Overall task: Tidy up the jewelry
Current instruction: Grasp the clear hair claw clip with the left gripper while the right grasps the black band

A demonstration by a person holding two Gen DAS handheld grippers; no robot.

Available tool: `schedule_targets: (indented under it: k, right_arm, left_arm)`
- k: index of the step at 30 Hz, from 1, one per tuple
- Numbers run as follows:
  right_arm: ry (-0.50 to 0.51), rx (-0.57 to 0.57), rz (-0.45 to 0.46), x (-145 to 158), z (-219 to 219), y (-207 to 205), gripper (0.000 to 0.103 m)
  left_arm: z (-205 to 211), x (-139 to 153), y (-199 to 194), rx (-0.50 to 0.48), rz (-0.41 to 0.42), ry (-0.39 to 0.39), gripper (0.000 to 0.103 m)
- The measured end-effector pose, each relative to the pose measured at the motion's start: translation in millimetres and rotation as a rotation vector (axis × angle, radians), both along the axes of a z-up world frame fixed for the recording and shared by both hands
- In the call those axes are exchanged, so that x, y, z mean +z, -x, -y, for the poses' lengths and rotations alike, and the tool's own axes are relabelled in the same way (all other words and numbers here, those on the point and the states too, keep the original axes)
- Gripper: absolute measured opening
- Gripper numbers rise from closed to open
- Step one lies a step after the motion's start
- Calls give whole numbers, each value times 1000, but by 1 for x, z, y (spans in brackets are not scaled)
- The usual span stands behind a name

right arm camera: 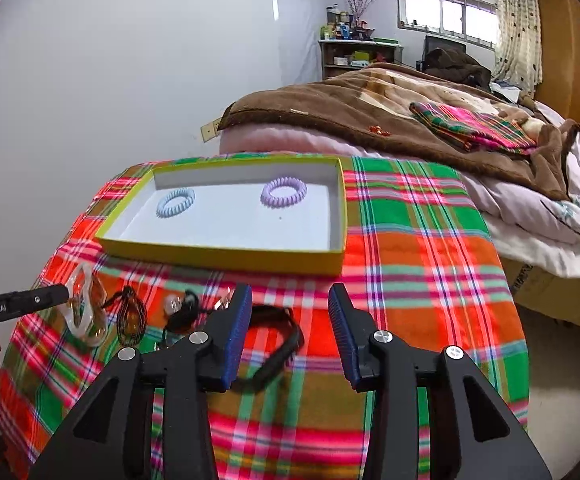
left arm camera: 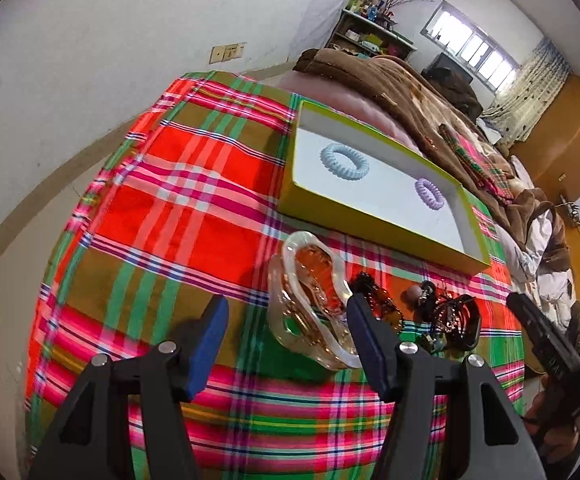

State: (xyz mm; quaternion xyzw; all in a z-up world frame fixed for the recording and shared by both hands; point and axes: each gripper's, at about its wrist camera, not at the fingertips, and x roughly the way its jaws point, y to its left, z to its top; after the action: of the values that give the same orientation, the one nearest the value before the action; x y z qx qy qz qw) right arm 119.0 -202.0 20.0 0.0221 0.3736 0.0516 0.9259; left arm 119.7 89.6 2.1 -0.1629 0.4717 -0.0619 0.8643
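Plaid cloth point(right arm camera: 410, 240) in red, green and orange covers the bed where we sort the jewelry, with a brown blanket point(right arm camera: 350, 104) heaped toward the upper right of both frames.

Nearest to us, at the bottom of the left wrist view, our left gripper point(left arm camera: 286, 344) stands wide open with nothing between its blue pads, poised over a translucent amber hair claw clip point(left arm camera: 310, 300). We judge the clip light, rigid and glossy, likely to slip; its thick middle body looks the surest place to take it.

In the right wrist view, our right gripper point(right arm camera: 286, 336) is partly open and empty, a black bracelet point(right arm camera: 274, 344) lying on the cloth below its gap. That band seems soft and light; we would pinch across one side of the loop.

Left of it lies a tangle of dark beaded pieces point(right arm camera: 130, 316), small and apt to snag.

Farther back, at mid-frame, the yellow-edged box lid point(right arm camera: 226, 252) holds a blue spiral hair tie point(right arm camera: 175, 203) and a purple spiral hair tie point(right arm camera: 283, 191), well apart.
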Motion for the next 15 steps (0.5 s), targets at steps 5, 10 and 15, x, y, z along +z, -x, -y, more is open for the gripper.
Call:
schedule_targets:
  k: [5,10,15]
  right_arm:
    - [-8,-23,-26,-11,9,12,41]
    - [-15,-38,-66,-23,15,14,41]
    - [-31,-23,-87,-29,10,12,41]
  left_arm:
    - [6,-7,3,-1,-11,15,63]
    - [9,-13,2,7,-30,-2,63]
    - [10,-18,0,8,-40,-24,63]
